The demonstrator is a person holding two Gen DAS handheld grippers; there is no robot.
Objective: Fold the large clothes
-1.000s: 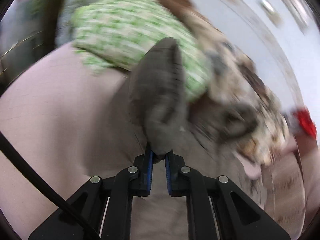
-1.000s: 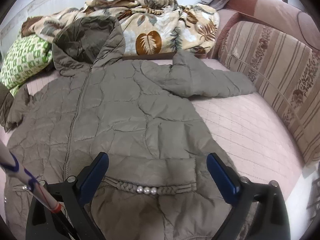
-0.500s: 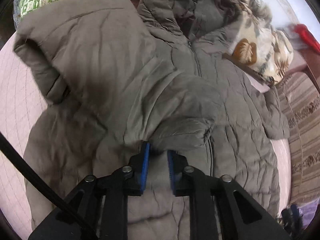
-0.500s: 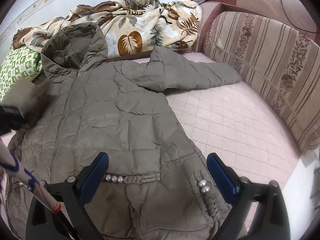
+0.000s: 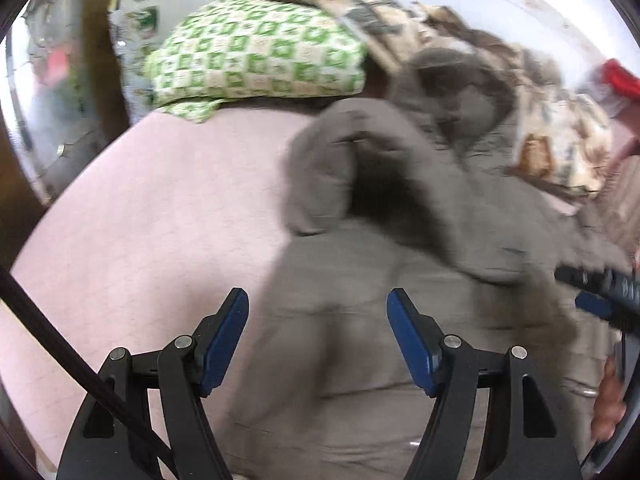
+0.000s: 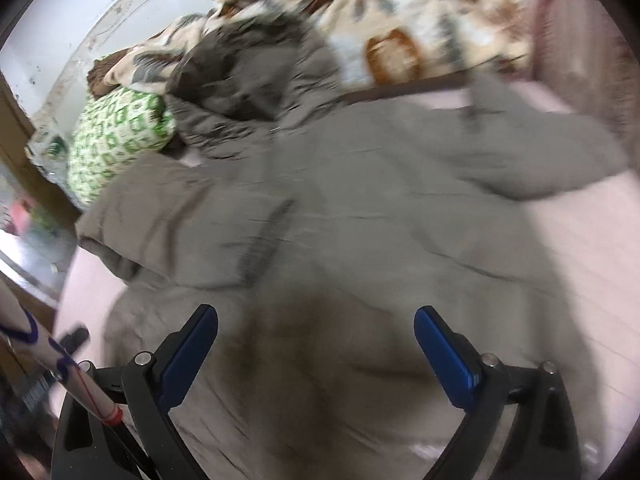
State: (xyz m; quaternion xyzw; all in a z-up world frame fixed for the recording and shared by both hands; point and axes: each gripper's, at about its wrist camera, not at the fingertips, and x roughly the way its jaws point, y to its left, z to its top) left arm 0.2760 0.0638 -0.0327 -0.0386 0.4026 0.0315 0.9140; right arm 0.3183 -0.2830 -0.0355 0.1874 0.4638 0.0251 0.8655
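Note:
A grey-brown puffer jacket (image 6: 360, 216) lies spread on the pink quilted bed, hood toward the wall. Its left sleeve (image 6: 180, 224) is folded across the front; the other sleeve (image 6: 540, 160) lies stretched out to the right. In the left wrist view the jacket (image 5: 400, 280) fills the middle and right, with the folded sleeve (image 5: 332, 168) on top. My left gripper (image 5: 318, 344) is open and empty above the jacket's lower left part. My right gripper (image 6: 316, 356) is open and empty above the jacket's hem. The right gripper's tip also shows in the left wrist view (image 5: 600, 292). Both views are blurred.
A green checked pillow (image 5: 256, 56) lies at the bed's head, also in the right wrist view (image 6: 116, 136). A leaf-print blanket (image 6: 400, 20) is bunched along the wall. A striped sofa back (image 6: 592, 56) is at the right. Bare pink bed cover (image 5: 152, 232) lies left of the jacket.
My left gripper has let go of the sleeve, opened wide and pulled back to the left. The sleeve now lies folded across the jacket. The right gripper has shifted over the hem.

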